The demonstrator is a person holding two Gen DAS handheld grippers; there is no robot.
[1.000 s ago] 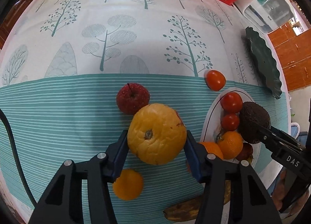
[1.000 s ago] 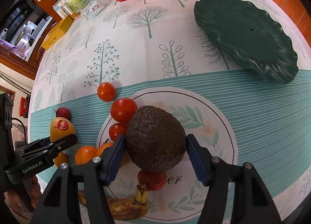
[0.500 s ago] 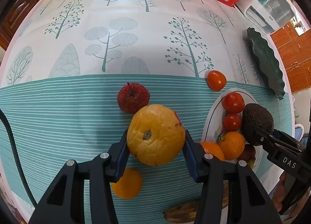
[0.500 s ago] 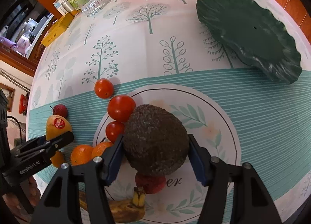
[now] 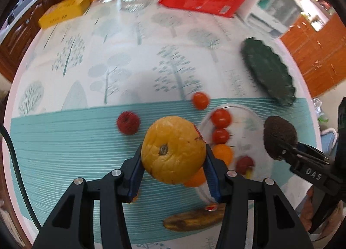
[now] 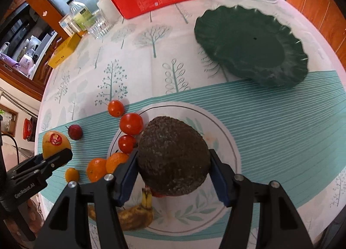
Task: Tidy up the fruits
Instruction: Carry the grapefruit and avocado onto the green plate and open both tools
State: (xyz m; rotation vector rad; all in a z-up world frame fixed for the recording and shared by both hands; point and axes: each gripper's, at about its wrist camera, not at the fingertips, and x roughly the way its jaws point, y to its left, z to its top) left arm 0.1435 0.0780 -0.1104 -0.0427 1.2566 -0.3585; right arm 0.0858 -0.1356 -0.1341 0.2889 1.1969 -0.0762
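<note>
The left wrist view is motion-blurred, so the boxes and jars at the far edge of the surface (image 5: 64, 136) are hard to make out. The left gripper (image 5: 173, 162) has its jaws clamped on the orange (image 5: 173, 149), which hides part of the small oranges behind it; a banana (image 5: 192, 219) is half covered by a finger. The right gripper (image 6: 173, 173) is clamped on the avocado (image 6: 173, 158), held above the white plate (image 6: 229, 140), hiding a red fruit below it. The green plate (image 6: 248, 45) lies beyond, bare. Compared with half a second ago, both fruits sit higher above the surface and the left camera has tilted up, showing more of the far clutter.
</note>
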